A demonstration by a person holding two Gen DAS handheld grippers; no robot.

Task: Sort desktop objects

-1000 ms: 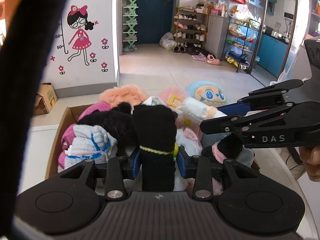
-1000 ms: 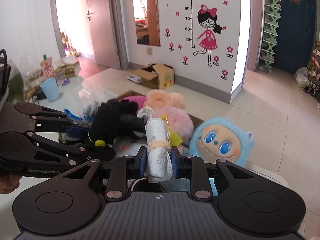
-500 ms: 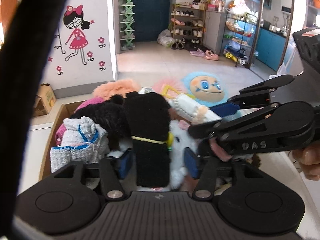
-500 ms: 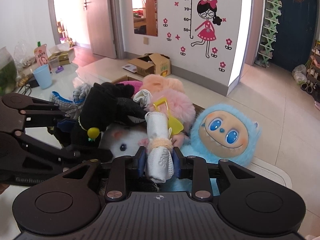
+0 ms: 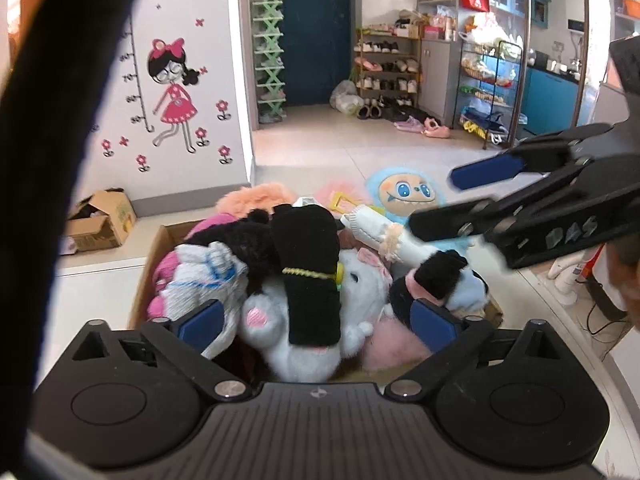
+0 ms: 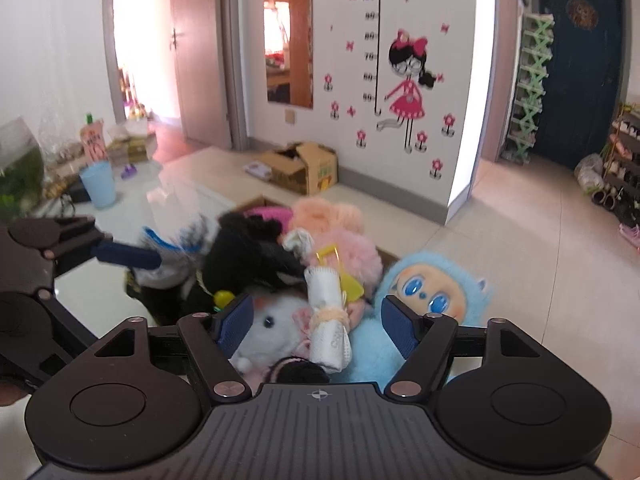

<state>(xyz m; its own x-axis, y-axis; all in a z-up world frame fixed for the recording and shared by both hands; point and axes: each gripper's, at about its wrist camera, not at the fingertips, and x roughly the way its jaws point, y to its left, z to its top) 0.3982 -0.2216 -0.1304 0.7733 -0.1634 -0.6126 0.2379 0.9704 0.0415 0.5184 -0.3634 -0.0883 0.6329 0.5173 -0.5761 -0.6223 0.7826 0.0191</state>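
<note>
A cardboard box [image 5: 157, 248] is heaped with plush toys and rolled textiles. My left gripper [image 5: 316, 322] is open; a rolled black sock with a yellow band [image 5: 310, 276] lies loose between its pads on a white plush [image 5: 360, 280]. My right gripper [image 6: 316, 324] is open too; a rolled white cloth tied with a pale band [image 6: 328, 316] rests between its pads on the white plush [image 6: 272, 324]. The right gripper also shows in the left wrist view [image 5: 460, 204], beside the white roll [image 5: 372, 228].
A blue plush doll [image 6: 432, 304] leans at the box's right side. Pink and peach fluffy items [image 6: 340, 232] and a blue-white knitted piece [image 5: 200, 276] fill the box. A blue cup [image 6: 98, 184] stands on the glossy white table [image 6: 80, 296]. A second cardboard box [image 6: 304, 168] sits on the floor.
Both grippers have opened. The black sock and the white roll, gripped a second ago, now lie free on the pile in the box.
</note>
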